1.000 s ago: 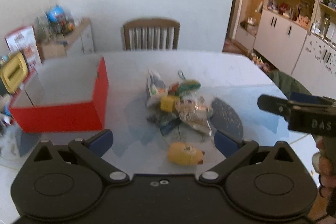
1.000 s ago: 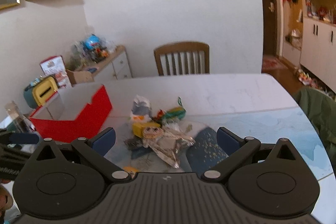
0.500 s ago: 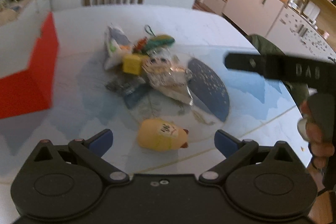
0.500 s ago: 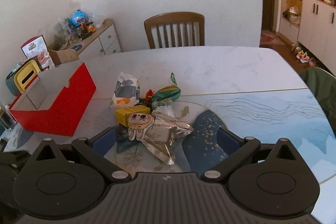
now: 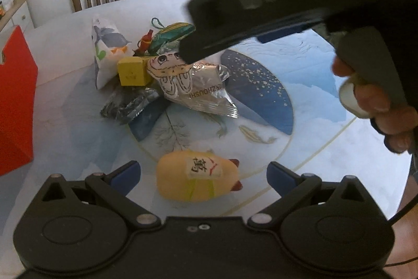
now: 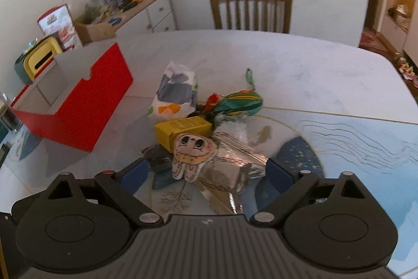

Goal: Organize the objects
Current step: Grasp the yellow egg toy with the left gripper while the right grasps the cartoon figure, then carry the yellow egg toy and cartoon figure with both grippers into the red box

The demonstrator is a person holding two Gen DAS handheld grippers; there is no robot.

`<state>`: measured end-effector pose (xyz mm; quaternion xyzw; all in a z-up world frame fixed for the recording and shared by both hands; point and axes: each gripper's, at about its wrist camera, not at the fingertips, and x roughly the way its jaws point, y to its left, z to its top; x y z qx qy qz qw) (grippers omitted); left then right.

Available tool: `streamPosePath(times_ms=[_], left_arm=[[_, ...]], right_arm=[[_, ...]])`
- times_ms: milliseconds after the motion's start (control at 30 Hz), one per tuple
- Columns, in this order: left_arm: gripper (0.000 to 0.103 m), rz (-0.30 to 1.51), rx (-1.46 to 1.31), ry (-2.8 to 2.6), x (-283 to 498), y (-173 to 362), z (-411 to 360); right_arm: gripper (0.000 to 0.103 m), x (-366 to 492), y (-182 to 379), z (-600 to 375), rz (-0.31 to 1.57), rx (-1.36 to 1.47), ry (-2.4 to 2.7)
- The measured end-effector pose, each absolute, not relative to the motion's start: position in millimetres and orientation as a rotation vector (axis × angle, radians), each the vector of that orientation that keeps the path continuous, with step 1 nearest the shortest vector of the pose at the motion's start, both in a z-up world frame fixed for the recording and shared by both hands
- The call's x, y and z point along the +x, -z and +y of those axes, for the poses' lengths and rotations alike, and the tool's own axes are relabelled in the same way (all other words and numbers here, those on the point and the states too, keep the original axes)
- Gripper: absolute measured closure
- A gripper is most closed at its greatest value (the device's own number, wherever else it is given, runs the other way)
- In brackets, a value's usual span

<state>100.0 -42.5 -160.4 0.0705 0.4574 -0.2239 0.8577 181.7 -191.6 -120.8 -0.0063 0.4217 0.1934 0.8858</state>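
A yellow plush toy (image 5: 196, 179) with a white label lies on the table between the spread fingers of my left gripper (image 5: 203, 174), which is open. Beyond it sits a pile: a silver foil packet (image 5: 203, 90) with a cartoon face, a yellow box (image 5: 132, 71), a white pouch (image 5: 104, 49), a green pouch (image 5: 169, 34) and a dark packet (image 5: 125, 103). My right gripper (image 6: 207, 171) is open and low over the silver foil packet (image 6: 235, 164), its fingers either side of it. Its black body (image 5: 261, 4), held by a hand (image 5: 378, 101), crosses the left wrist view.
An open red box (image 6: 78, 106) stands on the table left of the pile, also at the left edge (image 5: 15, 101) of the left wrist view. A wooden chair (image 6: 250, 9) is at the far side. A sideboard (image 6: 135, 15) with clutter stands at the back left.
Both grippers have moved forward and down. The yellow toy now lies between the left fingers, and the right gripper has come in over the silver packet, crossing the left wrist view.
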Motion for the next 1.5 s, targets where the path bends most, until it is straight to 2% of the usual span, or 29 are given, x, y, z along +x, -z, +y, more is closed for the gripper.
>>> streamPosePath(times_ms=[200,333,400,600,700,833,967,1167,1500], left_arm=[[0.000,0.947,0.179,0.462,104.9,169.5,-45.6],[0.003,0.952,0.173,0.460,108.3,173.6,-45.1],[0.005,0.953,0.168,0.454,109.4,175.5,-44.8],[0.017,0.954,0.160,0.439,108.0,177.0,-43.7],[0.022,0.962,0.141,0.444,107.8,177.1,-42.3],[0.029,0.973,0.140,0.460,105.7,177.5,-43.6],[0.031,0.974,0.141,0.455,104.1,175.0,-43.2],[0.032,0.970,0.104,0.436,100.2,165.4,-34.9],[0.033,0.925,-0.011,0.314,92.3,119.3,2.7]], right_arm=[[0.014,198.6,134.7,-169.2,0.900,-0.076,-0.441],[0.030,208.3,145.7,-158.4,0.921,-0.108,-0.469],[0.033,213.5,151.6,-155.5,0.942,-0.108,-0.469],[0.045,218.3,158.0,-150.5,0.947,-0.135,-0.463],[0.054,220.0,156.7,-151.6,0.943,-0.136,-0.461],[0.057,219.3,156.6,-152.3,0.939,-0.138,-0.461],[0.059,217.2,153.7,-152.1,0.928,-0.140,-0.456],[0.059,208.3,142.1,-157.2,0.920,-0.103,-0.464],[0.059,173.5,97.8,-165.8,0.854,-0.057,-0.517]])
